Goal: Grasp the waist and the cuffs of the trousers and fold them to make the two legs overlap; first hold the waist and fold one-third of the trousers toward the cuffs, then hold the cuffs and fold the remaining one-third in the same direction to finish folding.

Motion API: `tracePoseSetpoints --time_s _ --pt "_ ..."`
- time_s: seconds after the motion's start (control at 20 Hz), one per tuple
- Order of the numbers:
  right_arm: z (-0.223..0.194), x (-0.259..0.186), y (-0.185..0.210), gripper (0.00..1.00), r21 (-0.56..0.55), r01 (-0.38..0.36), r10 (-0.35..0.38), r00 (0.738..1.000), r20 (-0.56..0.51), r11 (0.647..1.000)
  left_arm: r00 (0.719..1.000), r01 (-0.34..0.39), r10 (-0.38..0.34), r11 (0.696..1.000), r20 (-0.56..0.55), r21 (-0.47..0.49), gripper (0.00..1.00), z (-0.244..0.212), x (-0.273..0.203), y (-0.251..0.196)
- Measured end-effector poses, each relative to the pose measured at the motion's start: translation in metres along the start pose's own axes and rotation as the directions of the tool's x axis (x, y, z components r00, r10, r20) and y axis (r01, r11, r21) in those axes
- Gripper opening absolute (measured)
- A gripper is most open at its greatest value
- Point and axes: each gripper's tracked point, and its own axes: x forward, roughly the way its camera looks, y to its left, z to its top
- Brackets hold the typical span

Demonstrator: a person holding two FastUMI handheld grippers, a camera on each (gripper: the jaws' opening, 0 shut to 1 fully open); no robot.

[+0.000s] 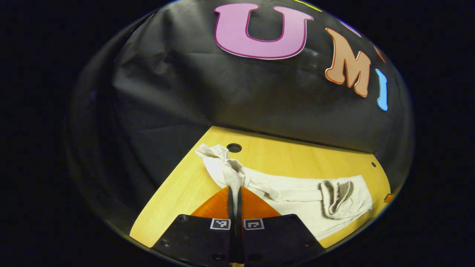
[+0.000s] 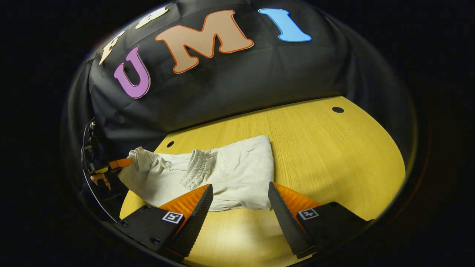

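**Trousers pinched at one end**

Trousers (image 2: 222, 174), cream and crumpled, lie across the centre of the yellow wooden table (image 2: 334, 155), its surface pierced by small round holes. The left gripper (image 1: 235, 193) pinches a bunched end; the right gripper (image 2: 240, 196) hangs spread above the folded edge. Lower cloth is cut off.

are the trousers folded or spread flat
Partly folded: the trousers have the waistband lying over the middle, while the left gripper lifts one end.
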Motion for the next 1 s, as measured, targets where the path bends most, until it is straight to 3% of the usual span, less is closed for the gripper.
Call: tracePoseSetpoints --time_s 0.55,1.0 --pt "0.008 -0.029 -0.067 0.96 0.047 0.003 -0.004 1.000 0.019 0.999 0.991 0.128 -0.129 0.991 0.038 0.027 0.00 0.035 -0.018 -0.127" --pt "0.013 -0.050 -0.119 0.96 0.060 0.022 -0.024 0.999 0.031 0.998 0.968 0.247 -0.249 0.967 0.032 0.071 0.00 0.032 -0.025 -0.237"
